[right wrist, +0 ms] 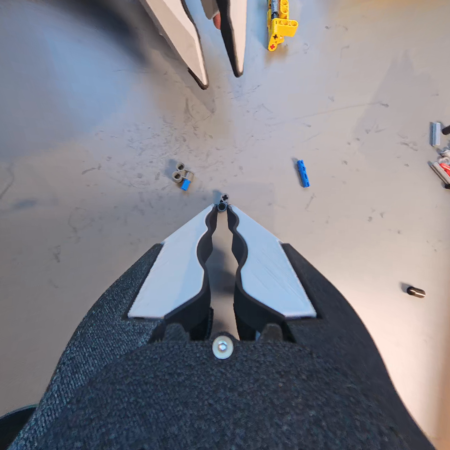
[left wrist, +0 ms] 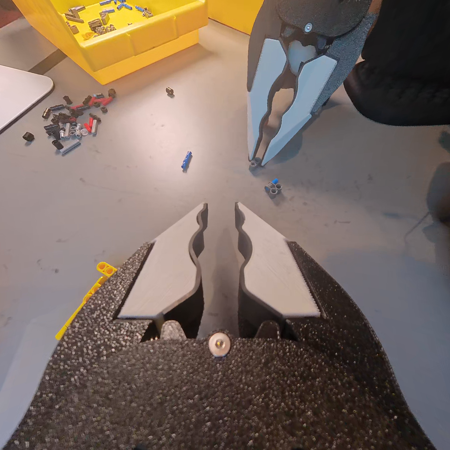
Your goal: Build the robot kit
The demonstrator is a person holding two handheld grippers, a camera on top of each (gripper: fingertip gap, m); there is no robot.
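My right gripper (right wrist: 222, 207) is shut on a small dark grey connector piece (right wrist: 223, 202), with the piece at the grey table top. In the left wrist view the right gripper (left wrist: 257, 162) stands tip-down with the connector (left wrist: 255, 163) between its tips. My left gripper (left wrist: 221, 207) is open and empty, hovering over bare table; it also shows in the right wrist view (right wrist: 222, 81). A grey connector with a blue pin (right wrist: 183, 176) lies just left of the right gripper's tips, seen also in the left wrist view (left wrist: 274, 188). A blue pin (right wrist: 303, 173) lies to the right.
A yellow bin (left wrist: 136, 41) with small parts stands at the back left. A heap of black, red and grey parts (left wrist: 73, 117) lies left, beside a white board (left wrist: 19, 92). A yellow beam assembly (right wrist: 280, 26) lies beside the left gripper. A black pin (right wrist: 416, 292) lies right. The tips of one gripper are about 9 cm away from the tips of the other. The black pin (right wrist: 416, 292) is about 15 cm from my right fingertips. It is also in sight in the left wrist view (left wrist: 169, 90).
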